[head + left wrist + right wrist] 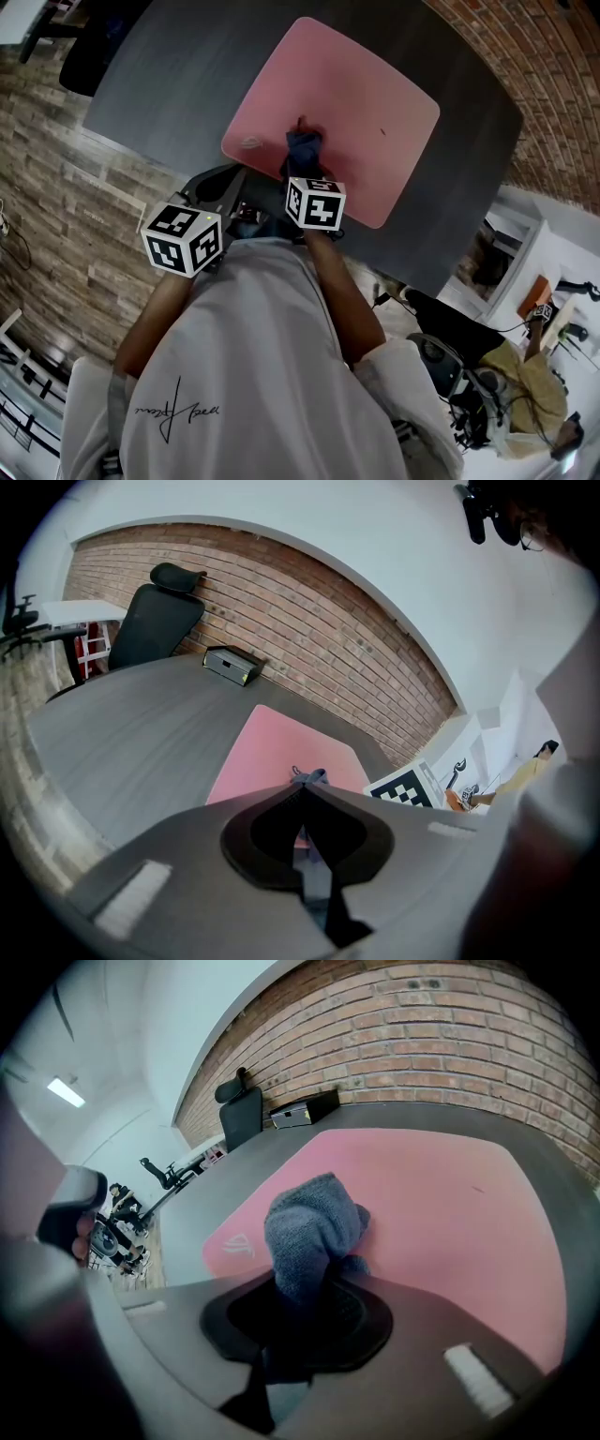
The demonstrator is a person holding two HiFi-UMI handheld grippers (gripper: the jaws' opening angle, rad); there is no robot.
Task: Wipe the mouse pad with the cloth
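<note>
Surface: dark table (159, 84), brick wall behind.
Pad (366, 103): pink, flat on the table; most of it lies ahead and right of the cloth.
Cloth (309, 1227): blue, bunched, at pad's near edge.
Right gripper (300, 1288): clamped on cloth.
Left gripper (302, 794): closed, empty, off pad.

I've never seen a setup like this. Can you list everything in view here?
table: one, dark grey, under everything.
mouse pad: one, pink, flat on the table.
cloth: one, blue-grey, bunched on the mouse pad.
chair: one, black, beyond the table.
box: one, dark, on the table by the wall.
brick wall: one, reddish, behind the table.
left gripper: one, grey, jaws shut and empty, by the table's near edge.
right gripper: one, grey, jaws shut on the cloth.
</note>
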